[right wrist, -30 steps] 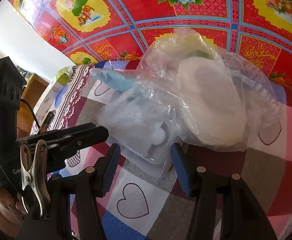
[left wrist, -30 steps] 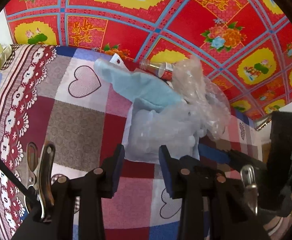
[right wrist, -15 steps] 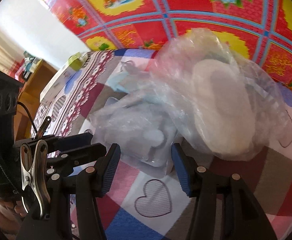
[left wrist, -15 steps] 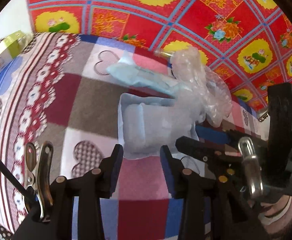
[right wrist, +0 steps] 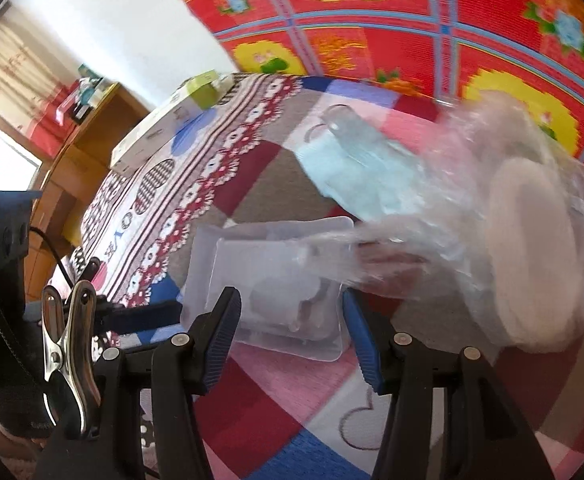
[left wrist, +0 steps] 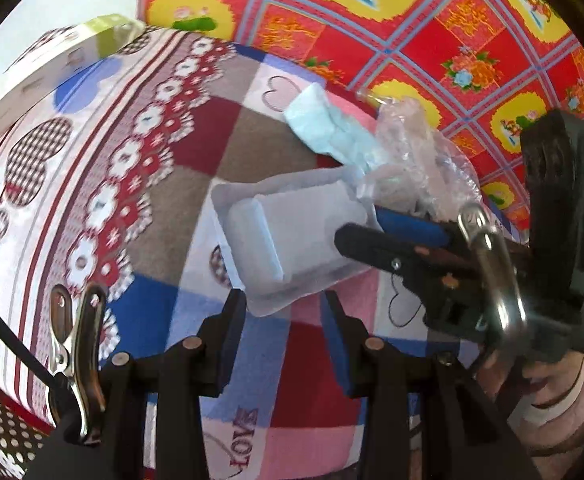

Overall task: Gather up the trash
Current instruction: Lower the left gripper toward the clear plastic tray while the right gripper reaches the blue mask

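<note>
We judge the collecting barely begun: the trash lies loose on the desk (left wrist: pixel 140 216), nothing held. The clear plastic tray (left wrist: pixel 292 236) sits just ahead of our left hand-held gripper (left wrist: pixel 284 344) and right hand-held gripper (right wrist: pixel 288 332), both open. A crumpled clear bag (right wrist: pixel 511 240) and pale blue wrapper (left wrist: pixel 327 128) lie farther right.

Left gripper (left wrist: pixel 282 330): tilted steeply downward, blue-padded jaws parted, nothing pressed between the pads
Right gripper (right wrist: pixel 288 328): likewise angled down, jaws standing wider apart, pads gripping nothing; seen from the left wrist it reaches in from the right, one black finger (left wrist: pixel 375 246) extended leftward
Hand (left wrist: pixel 543 384): partly visible at the near right, holding the right gripper's body
</note>
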The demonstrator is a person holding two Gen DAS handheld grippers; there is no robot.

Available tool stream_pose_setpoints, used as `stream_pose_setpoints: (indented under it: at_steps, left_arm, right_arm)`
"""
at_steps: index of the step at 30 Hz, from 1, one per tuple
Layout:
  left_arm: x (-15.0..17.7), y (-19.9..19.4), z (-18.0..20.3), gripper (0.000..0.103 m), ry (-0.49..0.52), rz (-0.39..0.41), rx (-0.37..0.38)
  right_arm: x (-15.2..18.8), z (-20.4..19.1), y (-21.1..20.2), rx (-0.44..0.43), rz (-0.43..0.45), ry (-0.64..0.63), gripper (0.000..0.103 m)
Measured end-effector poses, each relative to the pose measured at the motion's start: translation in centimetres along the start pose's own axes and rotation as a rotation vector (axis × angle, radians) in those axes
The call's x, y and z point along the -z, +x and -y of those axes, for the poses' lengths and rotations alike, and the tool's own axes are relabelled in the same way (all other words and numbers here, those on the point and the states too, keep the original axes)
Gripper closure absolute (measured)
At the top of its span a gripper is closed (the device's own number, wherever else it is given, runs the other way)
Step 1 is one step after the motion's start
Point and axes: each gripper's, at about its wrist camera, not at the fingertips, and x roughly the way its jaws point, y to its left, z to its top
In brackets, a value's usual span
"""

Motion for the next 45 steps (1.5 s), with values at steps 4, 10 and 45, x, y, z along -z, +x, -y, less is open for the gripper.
stream_pose_setpoints:
  at_steps: [4,10,45]
  left_arm:
    - [0.8,-0.5,-0.9,0.063,-0.037,0.006,-0.007]
    - [1.0,-1.5,-1.9,0.063,-0.075,0.014,-0.03]
    - [-3.6,2.4,3.7,0.01,0.642,-0.178,-0.234]
  right_arm:
    - [-0.6,-1.3,0.7,-0.014,-0.008,-0.036,0.048]
    - [-1.4,-2.8,1.6,-0.031,-0.018,-0.076,0.048]
    - [-0.4,0.8,-3.7,-0.04,0.083,0.065,0.048]
